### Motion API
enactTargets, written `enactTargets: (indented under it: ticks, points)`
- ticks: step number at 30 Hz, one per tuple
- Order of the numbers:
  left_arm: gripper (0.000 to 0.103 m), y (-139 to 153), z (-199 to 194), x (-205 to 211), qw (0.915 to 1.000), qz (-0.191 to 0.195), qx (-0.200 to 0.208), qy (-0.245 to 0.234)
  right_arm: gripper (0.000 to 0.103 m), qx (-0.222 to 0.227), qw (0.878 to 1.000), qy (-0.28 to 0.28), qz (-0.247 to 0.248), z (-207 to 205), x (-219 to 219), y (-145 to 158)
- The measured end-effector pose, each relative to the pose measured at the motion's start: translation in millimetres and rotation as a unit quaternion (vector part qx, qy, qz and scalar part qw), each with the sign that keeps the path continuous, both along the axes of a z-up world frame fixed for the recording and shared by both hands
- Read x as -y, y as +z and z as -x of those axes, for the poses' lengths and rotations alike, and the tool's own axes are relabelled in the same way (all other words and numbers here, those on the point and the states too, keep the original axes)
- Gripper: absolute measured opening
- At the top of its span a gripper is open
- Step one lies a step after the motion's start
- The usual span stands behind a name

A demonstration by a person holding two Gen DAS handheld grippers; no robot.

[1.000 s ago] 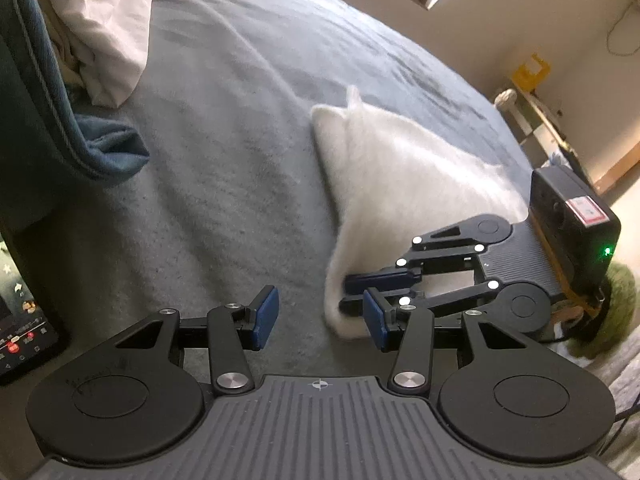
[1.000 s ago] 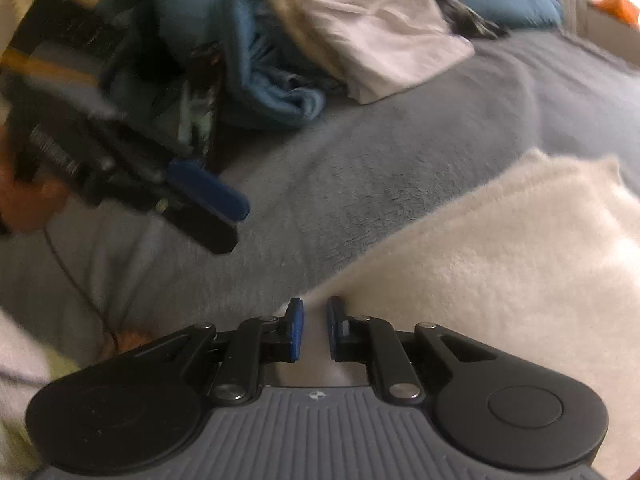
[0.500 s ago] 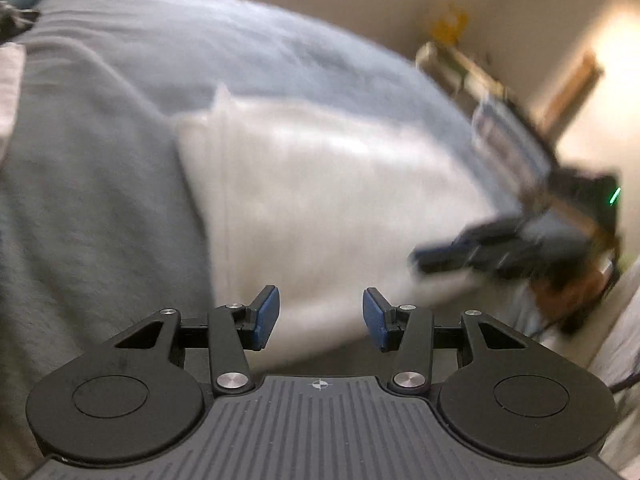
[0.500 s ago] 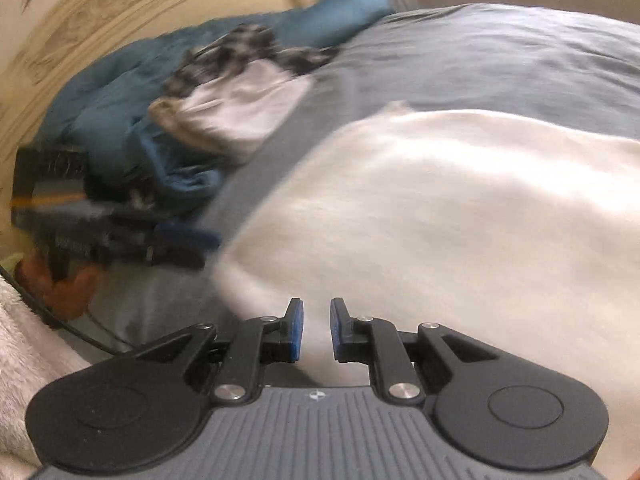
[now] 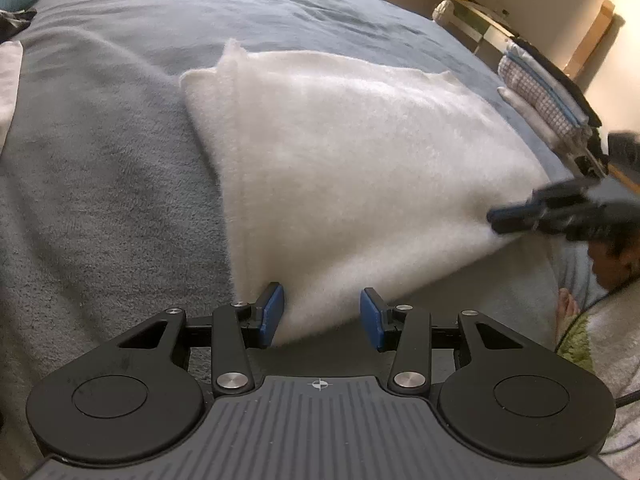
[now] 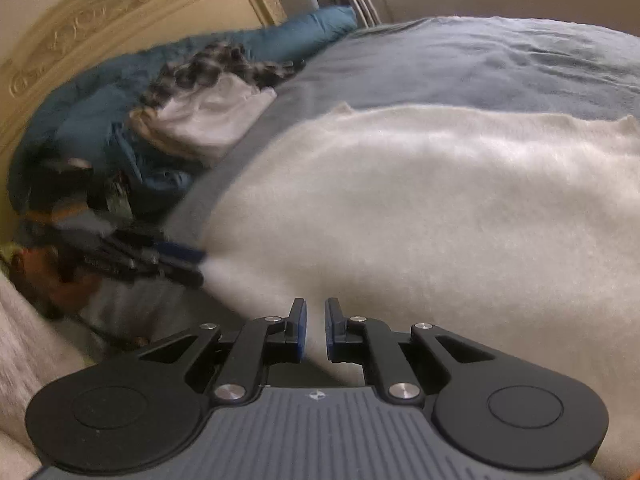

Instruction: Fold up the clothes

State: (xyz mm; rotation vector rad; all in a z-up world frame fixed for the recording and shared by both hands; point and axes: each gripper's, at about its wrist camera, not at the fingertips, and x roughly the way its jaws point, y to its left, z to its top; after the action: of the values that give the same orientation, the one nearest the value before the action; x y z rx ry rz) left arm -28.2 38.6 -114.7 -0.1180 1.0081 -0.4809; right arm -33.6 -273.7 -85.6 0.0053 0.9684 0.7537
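A white fluffy garment [image 5: 352, 152] lies folded flat on the grey bed cover [image 5: 100, 180]. My left gripper [image 5: 320, 312] is at its near corner. The jaws stand wide and are closing, with the corner's edge between them; only the left pad [image 5: 272, 312] touches the fabric. In the left wrist view my right gripper [image 5: 500, 220] is blurred at the garment's right edge. In the right wrist view the right gripper [image 6: 316, 328] has its jaws closing to a narrow gap on the garment's [image 6: 440, 208] edge. The left gripper [image 6: 180, 256] shows blurred at the left corner.
An unfolded pile of clothes [image 6: 200, 112] and a blue duvet [image 6: 100, 120] lie by the carved headboard [image 6: 80, 40]. A stack of folded clothes [image 5: 548, 96] sits off the bed's far right edge. A hand [image 5: 612, 264] holds the right gripper.
Both grippers swung apart along the garment's near edge, the left to its left corner and the right to its right side. The right jaws narrowed on the fabric.
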Motion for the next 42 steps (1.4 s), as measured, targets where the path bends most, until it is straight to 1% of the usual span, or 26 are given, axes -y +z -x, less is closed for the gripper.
enactTargets:
  ticks: [1,3,4,6,8,10,12,14,15,16,18,19,20,22,23,24,26,27,29,32,34,36,38,40,41,42]
  points:
    - [0.043,-0.4,-0.6,-0.1,1.0,0.003,-0.002,0.003,0.007,0.006,1.0,0.002,0.008,3.3,-0.2,-1.5]
    - [0.043,0.4,-1.7,-1.5,0.9999,0.009,-0.007,0.009,0.007,0.012,1.0,-0.006,-0.003,6.3,3.0,-4.0]
    - [0.043,1.4,-2.1,-2.7,0.9998,0.012,-0.009,0.012,0.007,0.008,1.0,-0.013,-0.009,5.4,3.5,-1.5]
    - [0.043,7.6,-1.5,-4.7,0.9998,0.01,-0.011,0.015,0.009,0.018,1.0,-0.009,-0.021,8.8,5.8,8.9]
    - [0.045,18.5,3.6,-5.2,0.9999,0.0,-0.001,0.013,0.009,0.037,0.998,0.009,-0.044,12.9,4.3,23.3]
    - [0.047,29.4,8.8,-4.1,0.9998,-0.004,0.016,0.005,0.009,0.047,0.997,0.026,-0.053,10.7,-2.9,30.4]
    - [0.047,36.1,10.6,-1.0,0.9996,-0.001,0.027,-0.003,0.009,0.053,0.996,0.043,-0.06,7.4,-12.5,32.0]
    - [0.047,36.8,8.0,9.2,0.9993,-0.003,0.033,-0.015,0.009,0.055,0.995,0.065,-0.06,4.7,-22.9,29.2]
    - [0.047,35.6,5.7,17.3,0.9989,-0.008,0.037,-0.026,0.009,0.055,0.994,0.076,-0.056,4.7,-26.8,26.5]
    - [0.047,33.4,4.4,25.4,0.9983,-0.014,0.043,-0.038,0.009,0.055,0.994,0.086,-0.04,5.4,-32.5,19.6]
    - [0.047,26.3,1.9,43.7,0.9964,-0.036,0.049,-0.06,0.008,0.059,0.993,0.103,0.005,6.4,-48.4,-1.1]
    - [0.047,20.4,0.6,53.2,0.995,-0.057,0.045,-0.068,0.008,0.065,0.992,0.105,0.013,8.0,-50.3,-4.1]
    - [0.047,14.3,0.1,62.5,0.9926,-0.083,0.044,-0.077,0.008,0.069,0.992,0.104,0.011,9.6,-49.4,-0.8]
    - [0.048,2.4,3.8,79.4,0.982,-0.154,0.054,-0.094,0.008,0.077,0.992,0.1,0.002,13.8,-45.1,7.0]
    - [0.049,0.7,6.5,83.0,0.9789,-0.167,0.061,-0.101,0.008,0.086,0.992,0.094,-0.011,17.4,-39.0,12.6]
    - [0.052,-0.9,9.3,86.6,0.9754,-0.179,0.068,-0.108,0.008,0.089,0.992,0.086,-0.008,19.4,-35.1,13.5]
    - [0.052,-4.3,14.7,93.8,0.9678,-0.204,0.081,-0.123,0.008,0.086,0.994,0.069,0.019,20.5,-30.6,7.0]
    - [0.053,-5.4,16.7,96.7,0.9646,-0.214,0.086,-0.128,0.007,0.084,0.994,0.061,0.018,21.0,-27.2,4.9]
    - [0.053,-4.4,16.1,97.9,0.9635,-0.218,0.085,-0.13,0.008,0.078,0.996,0.044,0.012,22.1,-20.2,3.8]
    - [0.053,-2.5,11.6,92.0,0.9678,-0.204,0.076,-0.126,0.008,0.074,0.997,0.006,-0.027,23.8,-0.9,18.4]
    - [0.053,-1.6,8.9,89.5,0.9705,-0.195,0.07,-0.122,0.009,0.072,0.996,-0.03,-0.04,21.9,19.9,26.4]
    - [0.053,-0.7,6.4,87.9,0.9729,-0.188,0.065,-0.119,0.009,0.059,0.994,-0.075,-0.047,21.8,46.5,26.5]
    - [0.053,-0.3,4.1,86.8,0.9747,-0.181,0.06,-0.116,0.009,0.044,0.989,-0.138,-0.04,23.2,79.1,19.7]
    - [0.053,0.3,4.6,84.2,0.9769,-0.172,0.058,-0.112,0.007,0.027,0.979,-0.201,-0.023,28.6,113.0,7.8]
    - [0.053,1.0,4.3,82.0,0.9787,-0.165,0.056,-0.108,0.004,0.017,0.973,-0.231,-0.016,31.7,132.0,-0.3]
    - [0.053,1.7,4.1,79.7,0.9804,-0.158,0.054,-0.105,0.0,0.005,0.966,-0.256,-0.02,35.7,149.5,-6.4]
